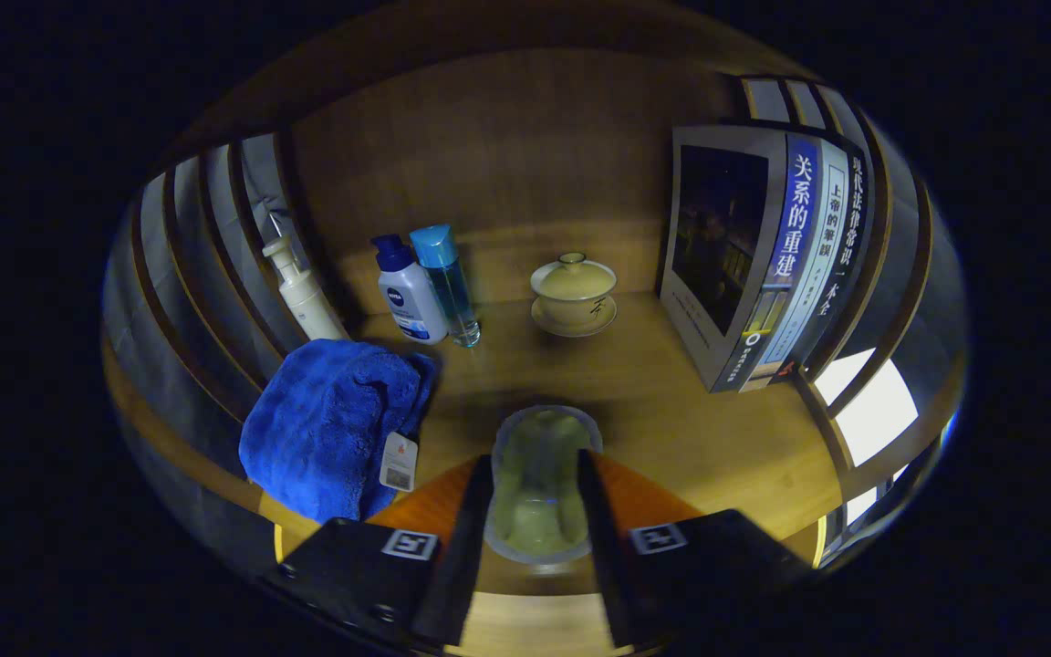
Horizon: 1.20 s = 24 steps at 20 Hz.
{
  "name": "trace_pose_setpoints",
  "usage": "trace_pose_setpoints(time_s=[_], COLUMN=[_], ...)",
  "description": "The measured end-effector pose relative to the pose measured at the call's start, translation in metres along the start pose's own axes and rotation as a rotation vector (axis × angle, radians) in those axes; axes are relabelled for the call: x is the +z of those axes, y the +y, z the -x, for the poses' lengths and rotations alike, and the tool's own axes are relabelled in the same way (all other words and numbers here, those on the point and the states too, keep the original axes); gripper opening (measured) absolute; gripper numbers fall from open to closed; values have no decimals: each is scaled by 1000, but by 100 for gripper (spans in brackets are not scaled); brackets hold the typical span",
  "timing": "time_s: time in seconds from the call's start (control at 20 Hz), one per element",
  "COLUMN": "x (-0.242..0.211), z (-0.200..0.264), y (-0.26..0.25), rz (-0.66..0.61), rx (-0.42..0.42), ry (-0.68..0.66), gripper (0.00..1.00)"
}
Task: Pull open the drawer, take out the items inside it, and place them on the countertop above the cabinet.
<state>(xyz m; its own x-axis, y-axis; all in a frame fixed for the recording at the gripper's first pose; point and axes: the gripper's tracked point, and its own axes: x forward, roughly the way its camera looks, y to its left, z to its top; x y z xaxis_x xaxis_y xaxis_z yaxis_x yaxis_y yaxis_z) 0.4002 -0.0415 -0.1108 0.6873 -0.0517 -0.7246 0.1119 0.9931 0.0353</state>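
Note:
My gripper (536, 488) is shut on a clear glass cup (539, 474), whose rim reaches out beyond the fingertips. The cup hangs just above the wooden countertop (671, 401), near its front edge. A folded blue towel (334, 424) with a white tag lies on the countertop to the left of the fingers. I cannot see the drawer here.
At the back stand a cream pump bottle (302, 292), a white bottle with a dark blue cap (407, 292), a clear blue bottle (448, 283) and a lidded tea bowl on a saucer (573, 294). Upright books (763, 265) fill the right side. Slatted walls flank the shelf.

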Motion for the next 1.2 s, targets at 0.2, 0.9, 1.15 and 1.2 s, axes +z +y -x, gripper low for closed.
trace_pose_setpoints(time_s=[0.2, 0.9, 1.15, 1.2], x=[-1, 6, 14, 15], z=[1, 52, 137, 155], y=[2, 15, 52, 60], rz=[13, 79, 142, 149], rx=[-3, -7, 61, 69], ry=[-3, -108, -294, -334], gripper=[89, 96, 96, 96])
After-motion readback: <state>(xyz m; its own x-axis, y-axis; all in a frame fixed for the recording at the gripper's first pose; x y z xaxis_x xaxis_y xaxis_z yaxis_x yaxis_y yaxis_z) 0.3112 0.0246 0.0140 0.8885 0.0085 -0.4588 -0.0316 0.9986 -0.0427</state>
